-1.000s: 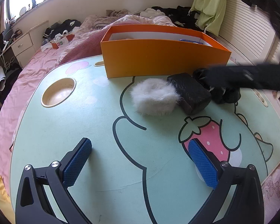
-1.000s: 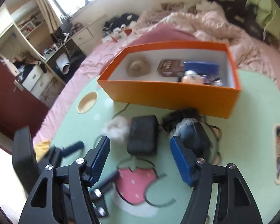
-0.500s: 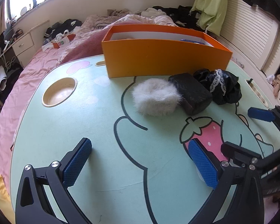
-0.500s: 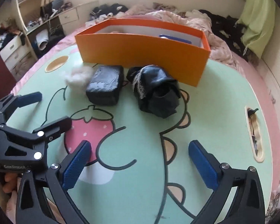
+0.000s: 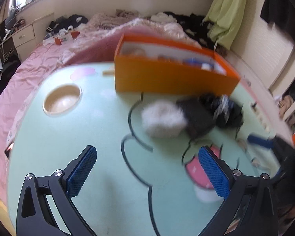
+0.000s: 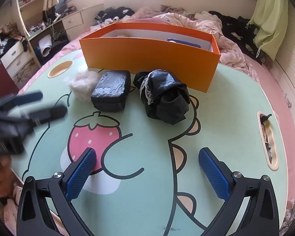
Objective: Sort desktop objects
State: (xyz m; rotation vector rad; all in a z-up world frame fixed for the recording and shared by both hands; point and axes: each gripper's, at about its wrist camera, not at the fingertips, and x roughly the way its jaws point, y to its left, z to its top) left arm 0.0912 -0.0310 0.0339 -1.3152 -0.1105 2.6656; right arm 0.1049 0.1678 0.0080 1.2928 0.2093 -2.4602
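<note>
Mint cartoon table [image 6: 151, 137] carries orange box [image 6: 147, 57], fluffy puff [image 6: 82, 83], black pouch [image 6: 111, 90], black cloth [image 6: 165, 98].

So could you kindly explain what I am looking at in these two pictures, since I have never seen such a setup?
A person holds a two-finger gripper in each hand, and each carries a camera looking forward past its blue fingers. One picture comes from the left gripper, the other from the right gripper. Both are open and hold nothing. On the green cartoon table stand an orange box, a white fluffy ball, a black pouch and a crumpled black cloth. The left picture is blurred.
</note>
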